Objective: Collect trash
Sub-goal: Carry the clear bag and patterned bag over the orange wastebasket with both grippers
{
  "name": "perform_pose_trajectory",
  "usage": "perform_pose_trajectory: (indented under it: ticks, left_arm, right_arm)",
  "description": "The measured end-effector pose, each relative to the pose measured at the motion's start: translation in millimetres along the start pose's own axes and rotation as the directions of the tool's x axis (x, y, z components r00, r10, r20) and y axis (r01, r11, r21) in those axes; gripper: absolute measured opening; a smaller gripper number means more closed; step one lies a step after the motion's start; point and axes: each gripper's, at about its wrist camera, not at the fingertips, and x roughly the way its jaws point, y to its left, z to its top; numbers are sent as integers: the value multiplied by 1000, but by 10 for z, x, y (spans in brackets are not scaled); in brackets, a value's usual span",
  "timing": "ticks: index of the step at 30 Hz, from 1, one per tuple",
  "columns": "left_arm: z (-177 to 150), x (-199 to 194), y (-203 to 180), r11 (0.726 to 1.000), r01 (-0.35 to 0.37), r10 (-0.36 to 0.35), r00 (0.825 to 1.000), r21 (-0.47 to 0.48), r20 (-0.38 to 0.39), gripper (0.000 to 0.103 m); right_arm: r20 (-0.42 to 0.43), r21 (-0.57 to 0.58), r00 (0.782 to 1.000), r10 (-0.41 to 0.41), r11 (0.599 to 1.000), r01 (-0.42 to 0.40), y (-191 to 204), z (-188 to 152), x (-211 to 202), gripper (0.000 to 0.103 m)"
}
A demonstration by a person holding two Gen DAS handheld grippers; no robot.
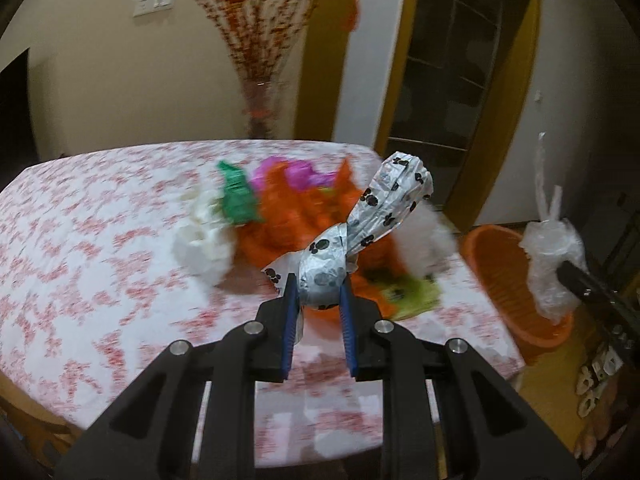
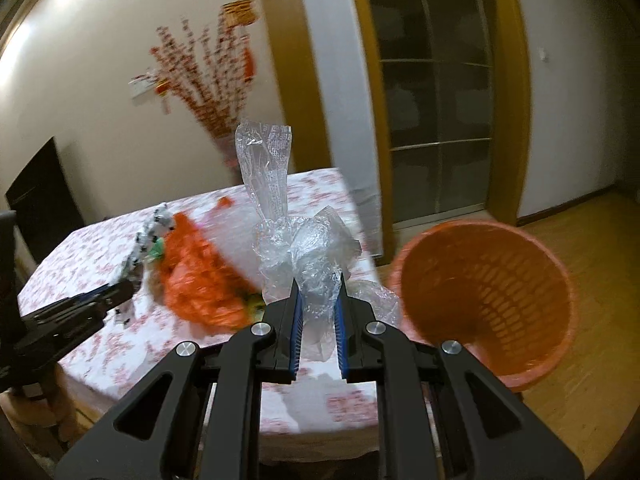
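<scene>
The left gripper (image 1: 318, 294) is clamped on a paw-print bag (image 1: 360, 232), held just above the bench (image 1: 100, 240). The bag's long axis runs from the fingers up and away to the right, ending in a crumpled knob.

The right gripper (image 2: 317, 304) is clenched on a clear bag (image 2: 304, 248), whose long axis stands nearly upright ahead of the fingers, a flat tail rising at its left.

Beyond the left gripper lies a blurred pile of orange (image 1: 288, 216), green (image 1: 236, 196), pink and white scraps.

Only the right view looks into the orange basket (image 2: 488, 296), tilted with its mouth toward the camera, just right of the gripper and off the bench edge. The left view shows only its rim (image 1: 504, 280), partly behind the clear bag (image 1: 554, 268).
</scene>
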Motion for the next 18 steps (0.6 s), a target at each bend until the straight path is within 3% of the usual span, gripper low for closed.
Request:
perform_pose_trajectory:
  ticks: [9,18]
  left_arm:
    - [139,179,-795,989,142,-142,990,40,-3,21]
    - [165,552,-1503,967,243,-236,968,81,-80,21]
  right_arm:
    - [20,100,989,-149,984,146,-593,24,-30,13]
    - [23,159,972,-234,961,227,-1013,77,15,13]
